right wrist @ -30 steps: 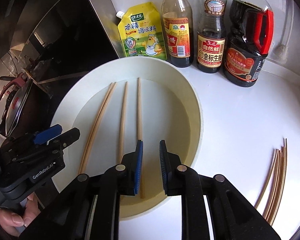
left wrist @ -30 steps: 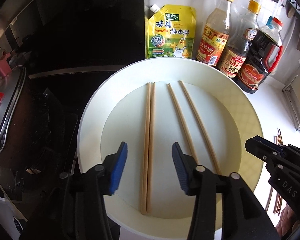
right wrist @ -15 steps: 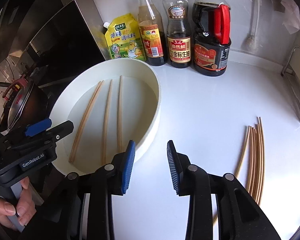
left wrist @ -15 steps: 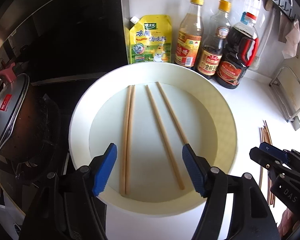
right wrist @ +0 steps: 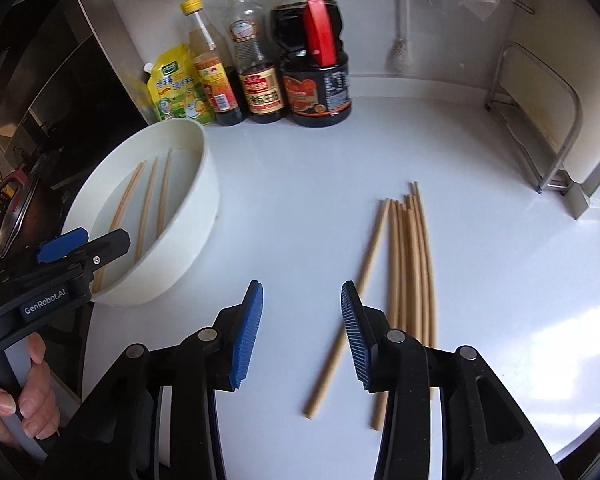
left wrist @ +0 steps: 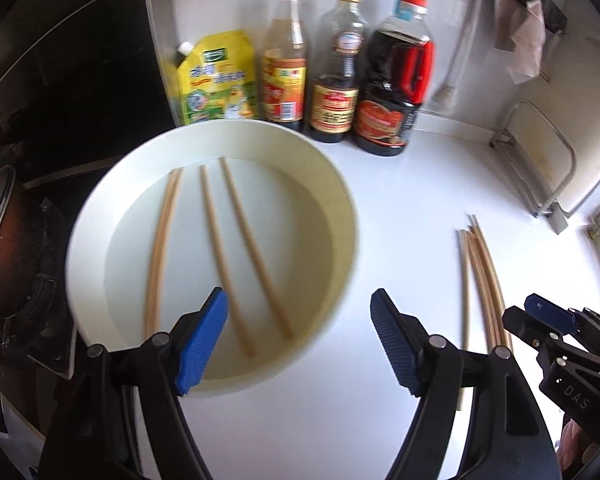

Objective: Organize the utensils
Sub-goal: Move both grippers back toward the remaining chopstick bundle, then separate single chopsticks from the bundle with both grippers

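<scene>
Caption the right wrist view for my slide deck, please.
Right gripper, jaws opening and empty, over white counter beside loose wooden chopsticks; round white bowl at left.

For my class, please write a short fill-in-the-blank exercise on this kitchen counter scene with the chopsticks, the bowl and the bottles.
1. The white bowl holds ____ chopsticks.
2. The biggest sauce bottle has a ____ handle.
3. The loose chopsticks lie on the white ____.
4. Nothing lies between the pads of the right gripper; its jaws are ____.

Missing words: four; red; counter; opening
</scene>
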